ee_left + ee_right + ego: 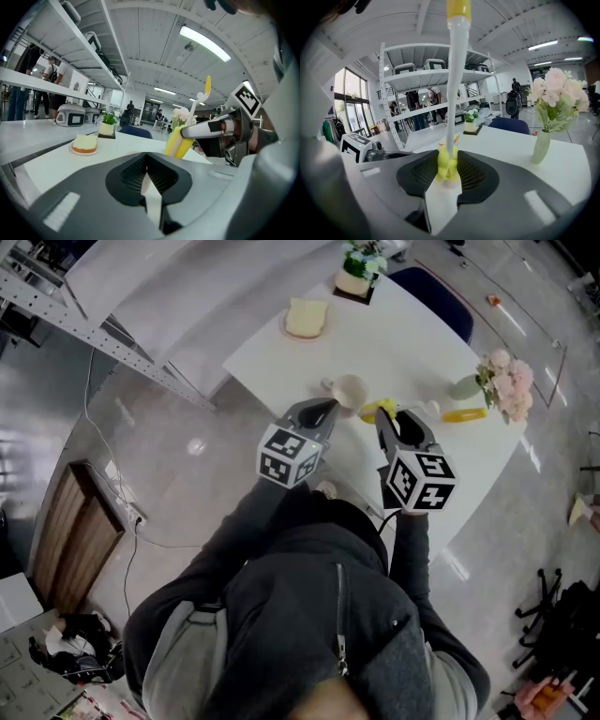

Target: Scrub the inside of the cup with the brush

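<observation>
Head cam's looking down over my dark hoodie [309, 615] at a white table [412, 343]. A cream cup [350, 390] sits near the front edge. My left gripper [326, 409] has its tip right beside the cup, can't tell if it touches. The right gripper [382, 418] is just to the right, with the yellow brush [372, 411] at its tip. Further back there's a pale slab on a plate [306, 317] and a potted plant [359, 270], with pink flowers [506, 381] off right.

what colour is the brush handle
White, with a yellow tip. The brush shows best in the right gripper view, its handle rising from a yellow head.
</observation>
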Action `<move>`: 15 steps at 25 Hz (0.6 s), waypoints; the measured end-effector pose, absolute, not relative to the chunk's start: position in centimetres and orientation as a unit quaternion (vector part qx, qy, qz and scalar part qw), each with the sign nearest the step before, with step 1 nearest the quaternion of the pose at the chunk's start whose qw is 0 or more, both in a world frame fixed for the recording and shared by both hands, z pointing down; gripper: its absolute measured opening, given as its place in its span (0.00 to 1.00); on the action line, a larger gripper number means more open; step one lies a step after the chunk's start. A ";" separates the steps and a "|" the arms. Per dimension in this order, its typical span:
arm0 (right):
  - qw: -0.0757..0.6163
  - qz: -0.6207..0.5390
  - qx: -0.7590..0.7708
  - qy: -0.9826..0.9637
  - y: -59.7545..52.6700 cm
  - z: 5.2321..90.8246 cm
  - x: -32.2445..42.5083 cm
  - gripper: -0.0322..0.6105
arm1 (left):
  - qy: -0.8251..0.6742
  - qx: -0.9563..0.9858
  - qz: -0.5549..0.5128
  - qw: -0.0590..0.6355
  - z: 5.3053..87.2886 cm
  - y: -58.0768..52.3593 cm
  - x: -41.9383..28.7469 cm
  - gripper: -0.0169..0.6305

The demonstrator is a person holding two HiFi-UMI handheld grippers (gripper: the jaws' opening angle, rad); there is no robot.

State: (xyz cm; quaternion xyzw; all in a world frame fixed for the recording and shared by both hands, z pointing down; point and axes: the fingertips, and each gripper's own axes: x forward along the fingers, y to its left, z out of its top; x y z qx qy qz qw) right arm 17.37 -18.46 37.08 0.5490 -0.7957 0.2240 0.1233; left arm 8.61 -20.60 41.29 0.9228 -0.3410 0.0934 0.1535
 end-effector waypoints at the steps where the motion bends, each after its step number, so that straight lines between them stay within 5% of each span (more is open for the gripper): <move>1: 0.121 0.223 0.550 -0.796 -18.6 36.9 17.5 0.25 | -0.341 0.924 0.095 0.147 41.1 -20.6 8.6 0.02; 15: 0.110 0.203 0.552 -0.801 -21.1 34.4 17.1 0.25 | -0.291 0.940 0.140 0.113 41.3 -22.2 9.0 0.50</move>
